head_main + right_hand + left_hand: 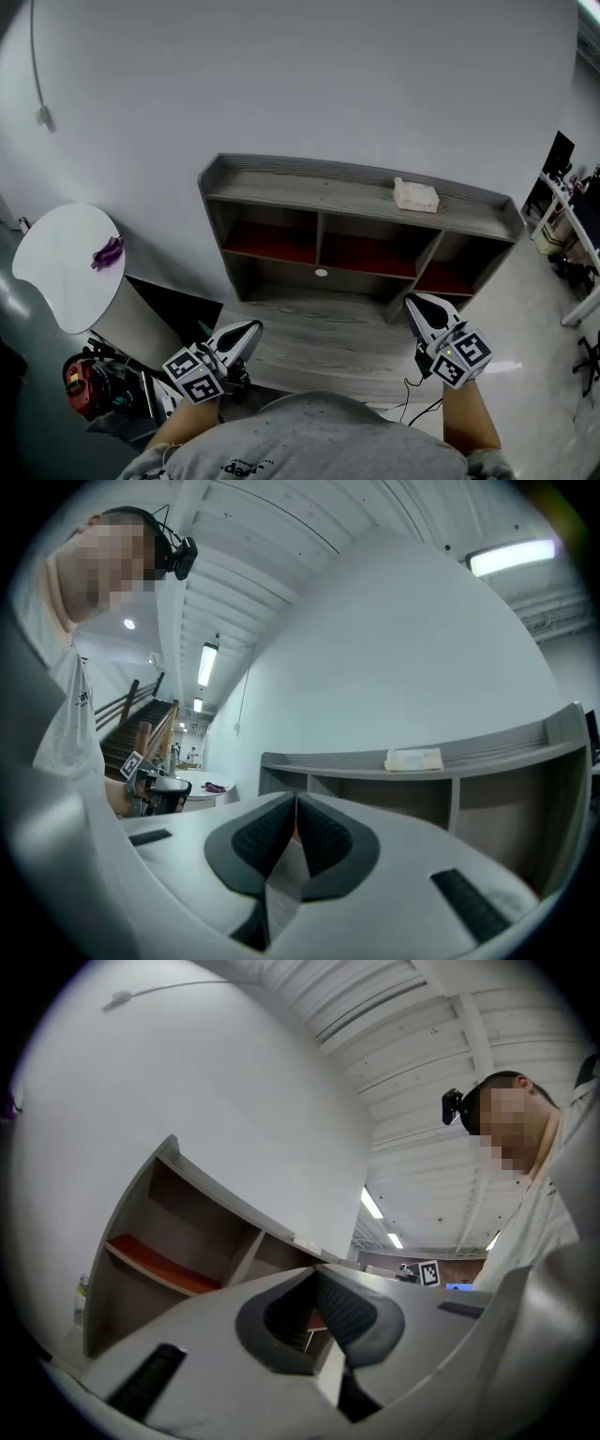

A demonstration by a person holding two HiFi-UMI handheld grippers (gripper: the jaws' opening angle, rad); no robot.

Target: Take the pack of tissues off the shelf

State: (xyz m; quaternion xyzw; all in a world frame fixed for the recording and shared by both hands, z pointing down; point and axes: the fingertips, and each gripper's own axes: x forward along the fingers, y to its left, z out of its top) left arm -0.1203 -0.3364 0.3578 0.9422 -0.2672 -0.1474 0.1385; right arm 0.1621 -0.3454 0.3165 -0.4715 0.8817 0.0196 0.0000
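Observation:
The pack of tissues [415, 195] is a pale, flat bundle lying on the top board of a grey shelf unit [309, 186] against the wall, right of middle. From the right gripper view the pack [413, 758] shows far ahead on that board. My left gripper [247, 335] hovers low at the unit's front left, its tips [314, 1269] touching and nothing held. Over the front right, well below the pack, my right gripper [418, 306] has its jaws almost together, with only a hairline slit at the tips [295, 797] and nothing between them.
The shelf has three red-floored compartments [361, 254] and a grey lower board [319, 333]. A round white table [61, 272] with a purple object [108, 252] stands at left, a red tool [80, 380] below it. Desks and clutter [572, 216] stand at right.

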